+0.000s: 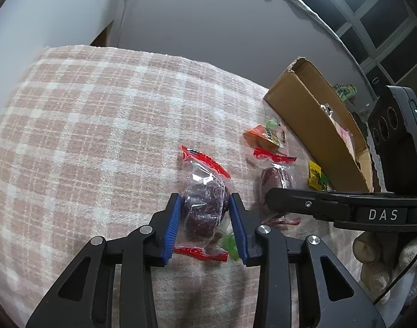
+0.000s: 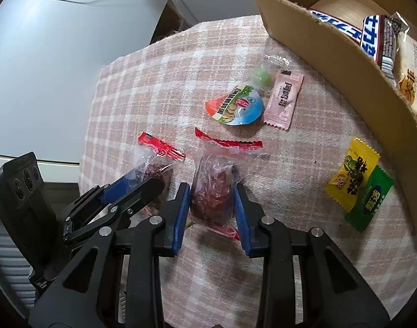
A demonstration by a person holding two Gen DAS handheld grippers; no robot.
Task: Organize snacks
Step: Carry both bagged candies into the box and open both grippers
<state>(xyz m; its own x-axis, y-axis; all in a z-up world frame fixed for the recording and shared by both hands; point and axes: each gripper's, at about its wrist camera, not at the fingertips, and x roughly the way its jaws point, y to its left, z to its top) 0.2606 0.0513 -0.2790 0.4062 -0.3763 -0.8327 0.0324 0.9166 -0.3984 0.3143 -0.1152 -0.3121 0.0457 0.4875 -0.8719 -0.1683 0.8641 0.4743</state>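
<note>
Left gripper [image 1: 204,220] is clamping a red-sealed dark snack pack [image 1: 205,207]; right gripper [image 2: 211,213] is clamping another pack [image 2: 215,191], both lying on checked cloth [image 1: 85,136] w/ cardboard box [image 2: 331,38] nearby.

A pink-and-cream checked cloth [image 2: 159,87] is seen under everything, and a plain brown cardboard box [image 2: 312,35] is seen on it. Clear wrappers with red crimped ends and dark reddish-brown contents are shown on the two fruit snacks [image 1: 205,205] [image 2: 216,188], while blue ribbed pads [image 2: 182,213] on black frames are carried by the grippers. A pale pink sachet [image 2: 283,99], a jelly cup [image 2: 238,105] with a blue, green and orange lid, a green candy [image 2: 261,76], a yellow packet [image 2: 352,172] with black lettering and a green packet [image 2: 371,205] are also shown.
</note>
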